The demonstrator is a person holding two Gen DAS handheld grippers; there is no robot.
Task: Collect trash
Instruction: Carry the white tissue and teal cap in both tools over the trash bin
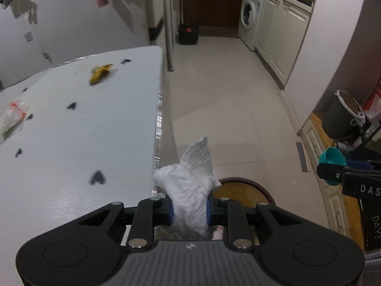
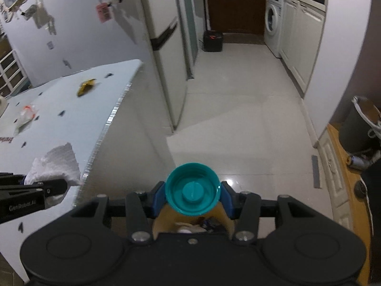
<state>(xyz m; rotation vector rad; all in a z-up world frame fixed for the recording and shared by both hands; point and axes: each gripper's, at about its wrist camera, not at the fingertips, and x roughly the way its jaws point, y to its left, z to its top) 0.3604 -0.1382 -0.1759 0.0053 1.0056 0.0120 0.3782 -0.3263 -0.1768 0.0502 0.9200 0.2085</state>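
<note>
trash held: one crumpled tissue (image 1: 190,190), one teal cap (image 2: 192,189); two wrappers (image 1: 100,73) on table (image 1: 83,147).

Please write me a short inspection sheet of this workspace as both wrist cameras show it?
Surface: white table with dark printed marks.
Job's things: crumpled paper towel and teal cap are held; a brown-rimmed bin sits below.
Clutter: yellow wrapper and clear plastic bag lie on the table.
Grippers: left gripper shut on the towel; right gripper shut on the cap.
Cables: nothing seen.
Surroundings: washing machine, fridge, tiled floor.
</note>
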